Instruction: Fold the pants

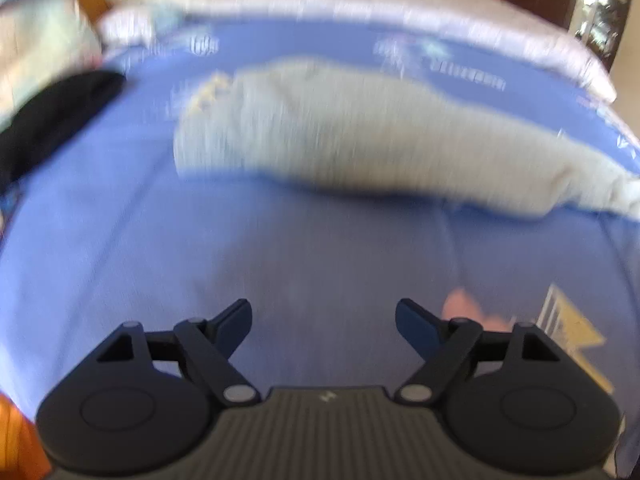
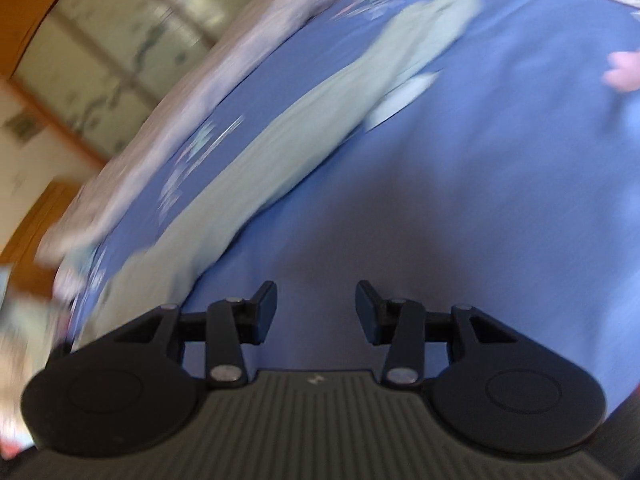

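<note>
Light grey pants (image 1: 360, 136) lie stretched out on a blue bed sheet (image 1: 280, 248), waist end to the left, legs running right. In the right wrist view the pants (image 2: 304, 136) run diagonally from lower left to upper right. My left gripper (image 1: 324, 316) is open and empty, held above the sheet in front of the pants. My right gripper (image 2: 316, 300) is open and empty, above bare sheet (image 2: 480, 200) just right of the pants' near end. Both views are blurred by motion.
A black garment (image 1: 56, 120) lies at the left of the bed beside pale bedding (image 1: 36, 52). A white quilt edge (image 1: 320, 4) borders the far side. A wooden cabinet with glass panes (image 2: 100, 48) stands beyond the bed. The sheet has pink (image 1: 464, 304) and yellow (image 1: 572, 332) prints.
</note>
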A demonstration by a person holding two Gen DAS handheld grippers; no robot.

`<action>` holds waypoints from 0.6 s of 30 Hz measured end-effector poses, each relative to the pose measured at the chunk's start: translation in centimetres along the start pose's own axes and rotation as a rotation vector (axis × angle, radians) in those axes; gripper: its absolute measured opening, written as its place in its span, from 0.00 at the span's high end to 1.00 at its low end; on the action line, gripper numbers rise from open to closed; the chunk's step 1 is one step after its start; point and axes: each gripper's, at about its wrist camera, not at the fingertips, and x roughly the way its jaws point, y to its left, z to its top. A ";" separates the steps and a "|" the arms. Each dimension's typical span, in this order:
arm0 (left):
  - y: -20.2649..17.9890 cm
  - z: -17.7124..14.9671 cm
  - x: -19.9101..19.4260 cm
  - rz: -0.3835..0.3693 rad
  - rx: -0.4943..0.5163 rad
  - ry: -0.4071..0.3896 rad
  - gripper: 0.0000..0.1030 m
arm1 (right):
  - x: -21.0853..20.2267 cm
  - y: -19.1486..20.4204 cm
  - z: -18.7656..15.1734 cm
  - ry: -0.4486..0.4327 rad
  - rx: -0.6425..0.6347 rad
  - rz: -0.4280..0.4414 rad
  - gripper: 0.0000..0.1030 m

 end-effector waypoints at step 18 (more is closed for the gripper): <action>11.5 9.5 5.7 -0.292 -0.605 0.051 0.00 | 1.1 -0.8 -1.4 0.038 0.121 0.090 0.56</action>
